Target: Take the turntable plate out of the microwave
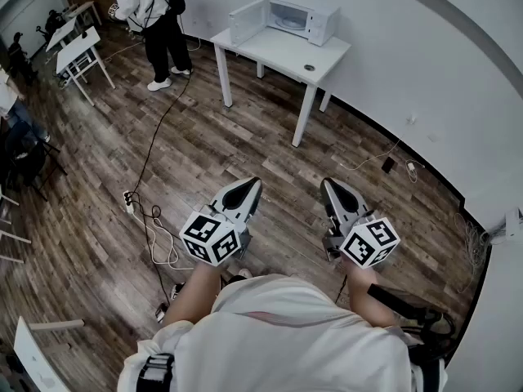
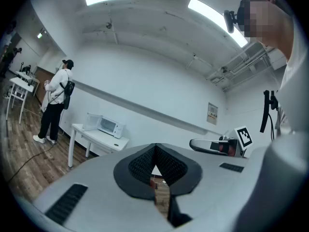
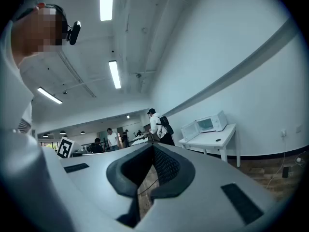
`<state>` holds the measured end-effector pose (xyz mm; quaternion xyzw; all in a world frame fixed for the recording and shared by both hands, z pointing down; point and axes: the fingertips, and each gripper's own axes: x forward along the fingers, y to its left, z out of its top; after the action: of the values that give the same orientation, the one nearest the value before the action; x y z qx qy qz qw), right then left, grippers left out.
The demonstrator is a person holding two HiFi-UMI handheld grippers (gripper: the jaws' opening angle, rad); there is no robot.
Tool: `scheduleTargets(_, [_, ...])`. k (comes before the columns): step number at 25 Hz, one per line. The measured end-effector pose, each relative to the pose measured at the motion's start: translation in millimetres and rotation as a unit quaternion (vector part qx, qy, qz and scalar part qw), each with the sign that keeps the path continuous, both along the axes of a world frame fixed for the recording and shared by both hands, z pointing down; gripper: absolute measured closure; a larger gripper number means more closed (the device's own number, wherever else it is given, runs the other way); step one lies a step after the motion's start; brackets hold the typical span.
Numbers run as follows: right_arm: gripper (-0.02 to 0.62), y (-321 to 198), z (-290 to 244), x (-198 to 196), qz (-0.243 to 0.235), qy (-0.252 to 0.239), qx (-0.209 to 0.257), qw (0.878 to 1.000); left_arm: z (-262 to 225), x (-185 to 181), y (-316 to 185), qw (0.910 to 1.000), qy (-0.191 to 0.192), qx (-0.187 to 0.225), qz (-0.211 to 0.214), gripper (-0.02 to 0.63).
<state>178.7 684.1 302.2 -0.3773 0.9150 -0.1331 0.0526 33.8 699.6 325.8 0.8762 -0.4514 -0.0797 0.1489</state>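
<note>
The white microwave (image 1: 290,16) stands on a white table (image 1: 278,51) across the room, its door swung open to the left. Something pale and round lies inside it; I cannot make out the turntable plate for certain. In the left gripper view the microwave (image 2: 110,126) is small and far off, and likewise in the right gripper view (image 3: 207,123). My left gripper (image 1: 249,188) and right gripper (image 1: 333,186) are held level side by side close to my body, far from the table. Both are shut with nothing between the jaws (image 2: 155,148) (image 3: 153,150).
A small dark round object (image 1: 309,68) lies on the table's near corner. A person in a white jacket (image 1: 155,6) stands left of the table. Cables and a power strip (image 1: 128,197) trail over the wooden floor to my left. More white tables (image 1: 82,47) stand far left.
</note>
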Motion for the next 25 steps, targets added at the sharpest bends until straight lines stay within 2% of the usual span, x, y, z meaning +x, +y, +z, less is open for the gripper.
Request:
scheduleTargets(11, [0.592,0.2,19.5,-84.5,-0.008,0.008,-0.012,1.0,18.3,-81.6,-2.4,0.9999,0.01,-0.008,-0.002,0.595])
scheduleTargets(18, [0.592,-18.5,32.3,-108.9,-0.01,0.012,-0.026,1.0,31.1,-105.7,-16.5,0.9998,0.013,-0.016,-0.003,0.595])
scheduleTargets(25, [0.592,-69.8,42.0,-130.9,-0.035,0.018,-0.034,0.999,38.2,-120.7,-63.5,0.9994,0.004,-0.029,-0.016,0.595])
